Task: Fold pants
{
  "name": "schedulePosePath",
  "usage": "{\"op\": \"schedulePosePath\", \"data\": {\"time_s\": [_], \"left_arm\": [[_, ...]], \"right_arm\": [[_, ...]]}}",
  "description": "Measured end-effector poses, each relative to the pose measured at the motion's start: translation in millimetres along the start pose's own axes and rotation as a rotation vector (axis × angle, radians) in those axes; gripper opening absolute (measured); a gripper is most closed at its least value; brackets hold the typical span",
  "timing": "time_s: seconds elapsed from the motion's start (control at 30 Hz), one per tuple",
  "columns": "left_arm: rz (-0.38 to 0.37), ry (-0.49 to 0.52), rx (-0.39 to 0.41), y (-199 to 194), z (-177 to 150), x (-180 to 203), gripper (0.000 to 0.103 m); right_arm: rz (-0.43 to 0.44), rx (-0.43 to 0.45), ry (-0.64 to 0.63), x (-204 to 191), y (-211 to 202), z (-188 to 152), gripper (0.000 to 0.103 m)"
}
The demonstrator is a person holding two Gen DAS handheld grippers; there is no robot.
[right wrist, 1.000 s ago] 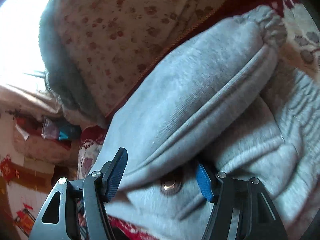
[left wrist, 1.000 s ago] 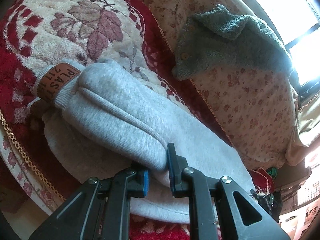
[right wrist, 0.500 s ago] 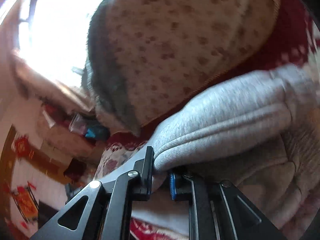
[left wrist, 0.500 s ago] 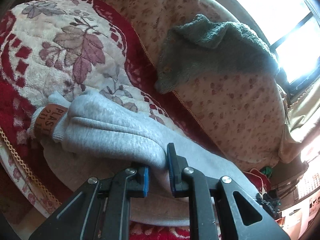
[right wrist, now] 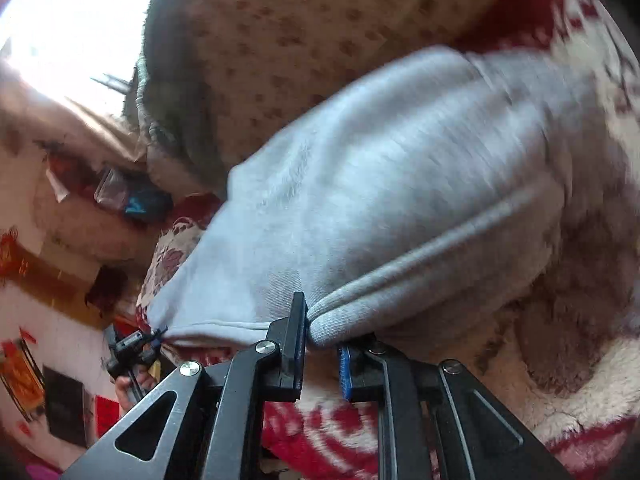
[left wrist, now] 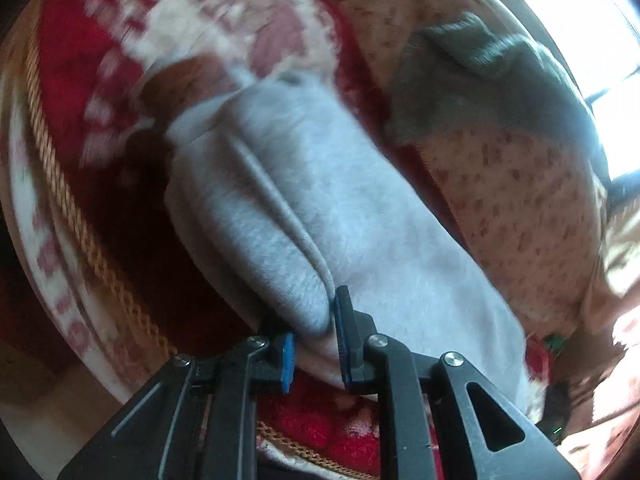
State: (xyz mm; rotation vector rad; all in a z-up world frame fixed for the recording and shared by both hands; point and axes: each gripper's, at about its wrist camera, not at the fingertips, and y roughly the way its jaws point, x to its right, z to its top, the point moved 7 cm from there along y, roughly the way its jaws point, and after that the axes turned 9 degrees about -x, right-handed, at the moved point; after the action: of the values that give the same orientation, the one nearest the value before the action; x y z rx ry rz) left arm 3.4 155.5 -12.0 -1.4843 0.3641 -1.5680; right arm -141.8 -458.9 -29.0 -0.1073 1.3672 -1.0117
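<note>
On the red blanket [left wrist: 68, 128] the grey pants [left wrist: 304, 200] are seen already doubled lengthwise, their near edge pinched by both the left gripper [left wrist: 314, 350] and right gripper [right wrist: 322, 354], so a crosswise fold is judged outstanding.

A red and cream plush blanket [left wrist: 80, 92] with gold cord trim covers the lower left of the left wrist view. A cream cushion [left wrist: 512, 208] with small brown flowers fills the right, a grey fleece [left wrist: 500, 80] draped over it. Bright window light [right wrist: 60, 12] (blown out white) burns at the upper left of the right wrist view, red hangings [right wrist: 20, 372] at lower left.
</note>
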Motion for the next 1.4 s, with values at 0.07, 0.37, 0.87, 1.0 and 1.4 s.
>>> {"op": "schedulePosePath", "data": {"time_s": [0.07,0.37,0.87,1.0,1.4], "left_arm": [[-0.031,-0.027,0.008,-0.9,-0.5,-3.7,0.018],[0.043,-0.023,0.153,-49.3,1.2,-1.8,0.051],[0.121,-0.101,0.209,-36.1,-5.8,-16.4,0.077],[0.14,-0.119,0.197,-23.2,-3.9,-18.9,0.077],[0.191,-0.16,0.209,-8.6,8.6,-23.2,0.081]], "right_arm": [[0.035,-0.006,0.037,1.3,-2.3,1.5,0.018],[-0.122,-0.015,-0.106,-30.2,-40.4,1.4,0.076],[-0.064,-0.151,-0.498,-160.8,63.3,-9.1,0.092],[-0.145,-0.167,-0.58,-186.7,118.6,-6.3,0.092],[-0.361,-0.191,-0.695,-190.9,215.2,-0.7,0.092]]}}
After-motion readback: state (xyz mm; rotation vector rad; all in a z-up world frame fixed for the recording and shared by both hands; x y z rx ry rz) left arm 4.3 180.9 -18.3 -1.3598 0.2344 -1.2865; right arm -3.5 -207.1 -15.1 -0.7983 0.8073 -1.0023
